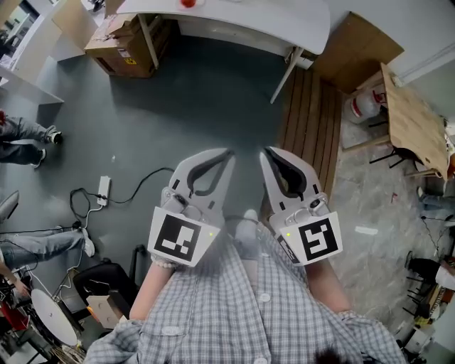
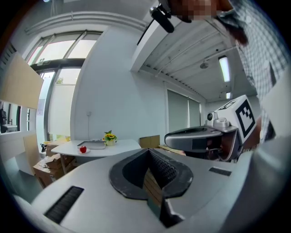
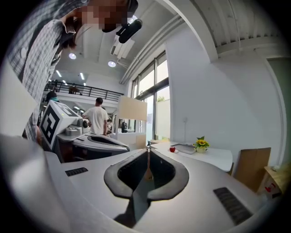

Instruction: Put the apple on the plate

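Far off, the worktop (image 2: 120,145) is carrying the apple (image 2: 82,149). Left claw (image 1: 227,152) and right claw (image 1: 264,152) are hanging closed, empty, likely awaiting approach.

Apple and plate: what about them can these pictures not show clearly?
Head view: the apple is cut off by the top edge.
Left gripper view: the apple is too small to tell what lies under it.
Right gripper view: the same, far away on the table.
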`<state>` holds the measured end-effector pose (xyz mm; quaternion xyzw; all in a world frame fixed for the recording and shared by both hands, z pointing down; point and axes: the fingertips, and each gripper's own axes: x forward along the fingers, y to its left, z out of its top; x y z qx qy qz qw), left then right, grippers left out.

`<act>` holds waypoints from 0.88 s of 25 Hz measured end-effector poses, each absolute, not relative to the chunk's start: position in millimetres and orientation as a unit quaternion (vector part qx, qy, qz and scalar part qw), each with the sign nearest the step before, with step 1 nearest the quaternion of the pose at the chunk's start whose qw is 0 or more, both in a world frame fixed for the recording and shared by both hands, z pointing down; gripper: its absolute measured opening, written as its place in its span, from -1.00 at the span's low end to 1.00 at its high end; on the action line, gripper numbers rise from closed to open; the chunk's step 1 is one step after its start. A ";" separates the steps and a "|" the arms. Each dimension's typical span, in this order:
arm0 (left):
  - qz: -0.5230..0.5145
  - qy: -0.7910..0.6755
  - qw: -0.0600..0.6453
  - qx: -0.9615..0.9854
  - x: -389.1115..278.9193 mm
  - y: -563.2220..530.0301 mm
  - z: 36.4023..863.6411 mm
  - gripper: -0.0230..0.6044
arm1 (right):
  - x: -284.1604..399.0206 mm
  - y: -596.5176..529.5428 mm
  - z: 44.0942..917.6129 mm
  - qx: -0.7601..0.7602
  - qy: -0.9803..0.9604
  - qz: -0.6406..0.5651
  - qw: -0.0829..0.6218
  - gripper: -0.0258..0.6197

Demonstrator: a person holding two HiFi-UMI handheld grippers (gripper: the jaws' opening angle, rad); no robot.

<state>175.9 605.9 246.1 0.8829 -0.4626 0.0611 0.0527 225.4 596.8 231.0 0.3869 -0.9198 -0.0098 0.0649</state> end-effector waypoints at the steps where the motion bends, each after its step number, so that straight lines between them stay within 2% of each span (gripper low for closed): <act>1: 0.061 -0.461 0.052 0.884 175.2 606.6 245.8 -0.90 | 224.7 597.5 230.2 0.390 -0.919 -0.009 0.064 -0.83; 22: 0.052 -0.467 0.049 0.881 114.5 635.7 245.2 -0.90 | 199.7 623.8 235.1 0.442 -0.895 0.008 0.057 -0.83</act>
